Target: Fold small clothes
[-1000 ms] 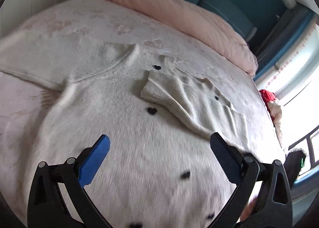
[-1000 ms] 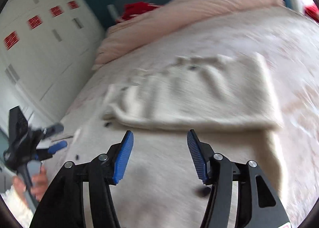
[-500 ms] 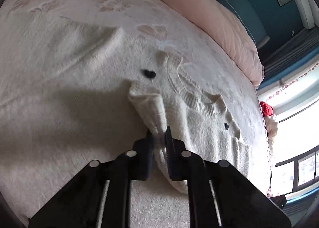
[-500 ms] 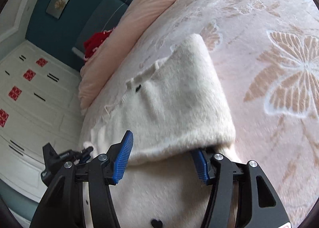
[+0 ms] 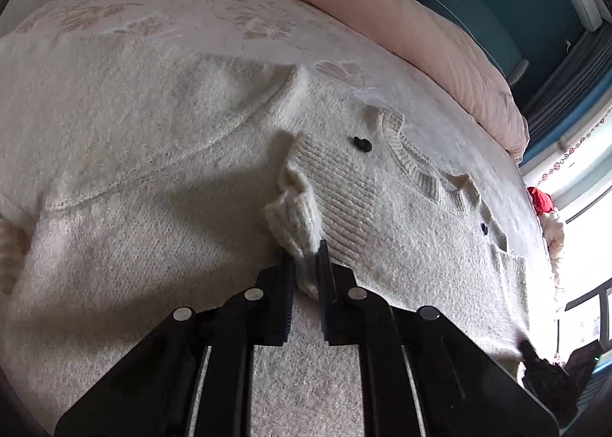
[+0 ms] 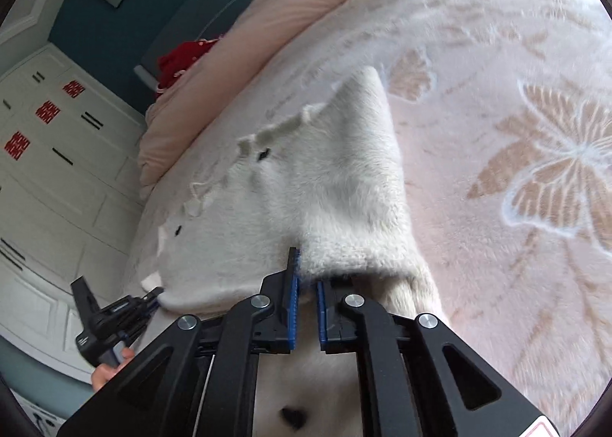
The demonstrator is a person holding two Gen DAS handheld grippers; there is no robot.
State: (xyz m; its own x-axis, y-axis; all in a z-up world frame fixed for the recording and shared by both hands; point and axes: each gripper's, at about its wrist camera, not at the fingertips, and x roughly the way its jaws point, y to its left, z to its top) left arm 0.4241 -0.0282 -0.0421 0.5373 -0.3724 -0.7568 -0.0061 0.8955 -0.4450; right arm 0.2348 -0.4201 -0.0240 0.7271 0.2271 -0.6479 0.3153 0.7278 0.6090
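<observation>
While both tongs are clamped, the scene is recorded as follows.

Garment: a fluffy cream knitted sweater with small black hearts (image 5: 160, 154) is spread on the bed covered by a pink blanket with butterfly pattern (image 6: 535, 176), one sleeve already laid across the body.

Left tongs (image 5: 306, 264): fully spread a second ago, now pinched shut on the ribbed cuff of the folded sleeve (image 5: 294, 219).

Right tongs (image 6: 304, 280): half spread until half a second ago, now closed on the fuzzy edge of the folded part, away from the pillow end.

Meaning: both grips are judged secured; the next fold can be lifted.

Risk: the loose knit may be stretched.
</observation>
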